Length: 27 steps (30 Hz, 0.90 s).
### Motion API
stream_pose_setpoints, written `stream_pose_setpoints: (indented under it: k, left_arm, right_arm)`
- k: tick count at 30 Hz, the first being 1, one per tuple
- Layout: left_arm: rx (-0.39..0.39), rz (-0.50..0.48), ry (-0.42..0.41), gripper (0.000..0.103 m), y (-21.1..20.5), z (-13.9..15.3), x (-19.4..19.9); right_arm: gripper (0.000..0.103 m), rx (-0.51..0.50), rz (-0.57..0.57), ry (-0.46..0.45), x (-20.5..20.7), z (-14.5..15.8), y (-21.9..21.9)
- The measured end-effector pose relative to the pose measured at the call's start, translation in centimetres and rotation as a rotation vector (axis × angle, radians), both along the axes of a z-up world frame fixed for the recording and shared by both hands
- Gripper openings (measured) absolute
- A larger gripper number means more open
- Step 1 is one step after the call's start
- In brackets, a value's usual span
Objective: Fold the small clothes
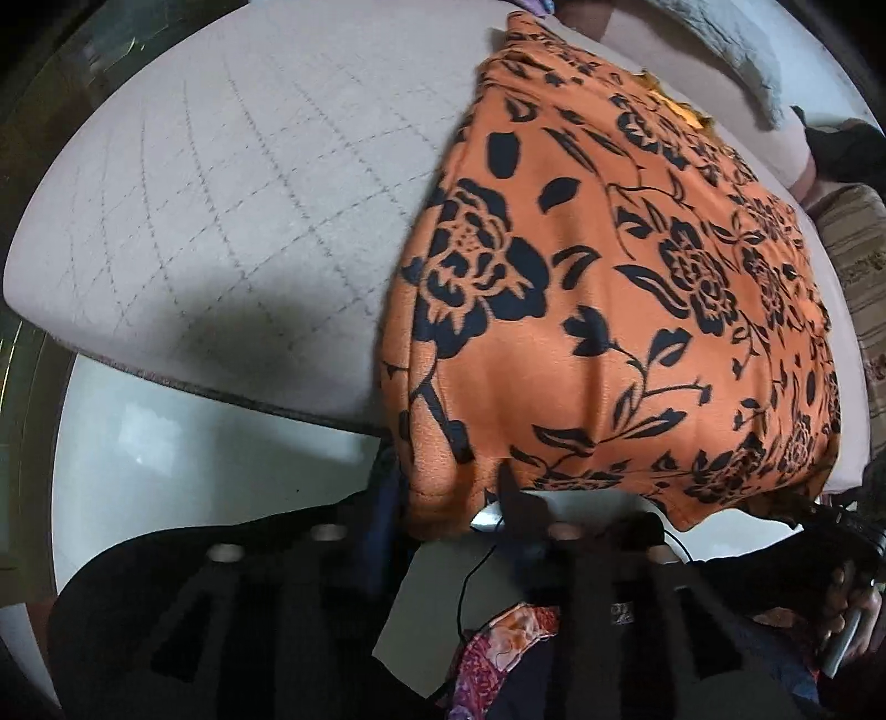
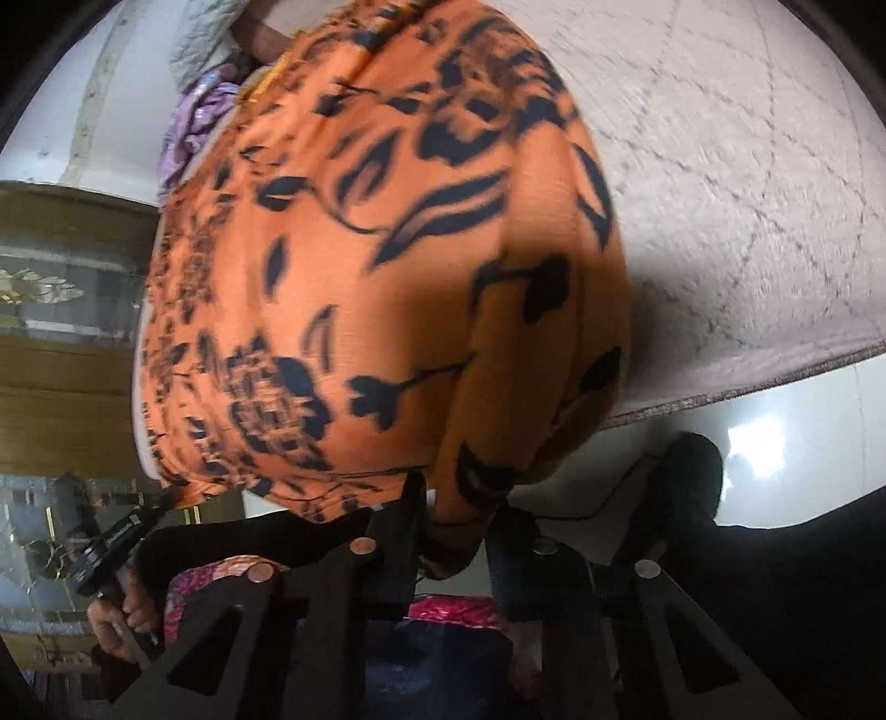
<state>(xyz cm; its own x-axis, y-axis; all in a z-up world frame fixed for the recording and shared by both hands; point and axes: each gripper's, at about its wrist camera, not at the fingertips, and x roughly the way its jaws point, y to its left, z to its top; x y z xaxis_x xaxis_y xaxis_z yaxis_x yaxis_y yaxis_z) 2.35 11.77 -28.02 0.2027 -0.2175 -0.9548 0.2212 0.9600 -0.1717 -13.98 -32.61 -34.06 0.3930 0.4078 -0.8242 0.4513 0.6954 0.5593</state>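
Observation:
An orange cloth (image 1: 609,277) with a black flower print lies spread on a beige quilted rug (image 1: 221,194), its near edge hanging past the rug's border. My left gripper (image 1: 448,487) stands open at the cloth's near left corner, which bulges between its fingers. In the right wrist view the same cloth (image 2: 360,277) fills the middle, blurred. My right gripper (image 2: 462,515) is shut on a bunched fold at the other near corner. Each gripper shows in the other's view: the right one (image 1: 830,515) at the right edge, the left one (image 2: 144,520) at lower left.
White glossy floor (image 1: 194,459) runs along the rug's near border. A white quilted piece (image 1: 736,44) and a purple cloth (image 2: 194,116) lie beyond the far end. A wooden cabinet with glass (image 2: 55,310) stands at one side, a striped cushion (image 1: 853,249) beside the rug. A thin black cable (image 1: 470,581) hangs below.

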Motion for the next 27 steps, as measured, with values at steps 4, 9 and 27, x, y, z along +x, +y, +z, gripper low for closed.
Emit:
stream_pose_setpoints:
  k: [4,9,27]
  left_arm:
    - [-0.009,0.002,-0.015,0.054,0.4,0.1,0.5]
    - [-0.010,-0.001,-0.010,0.008,-0.3,0.3,1.9]
    - [-0.302,-0.084,-0.172,0.007,0.3,11.7,4.6]
  right_arm:
    - [0.027,-0.030,-0.046,0.092,0.0,-1.1,-0.4]
    - [0.055,-0.054,-0.076,0.105,0.2,-1.7,-0.7]
    - [0.009,-0.031,-0.016,-0.395,0.7,14.8,-3.3]
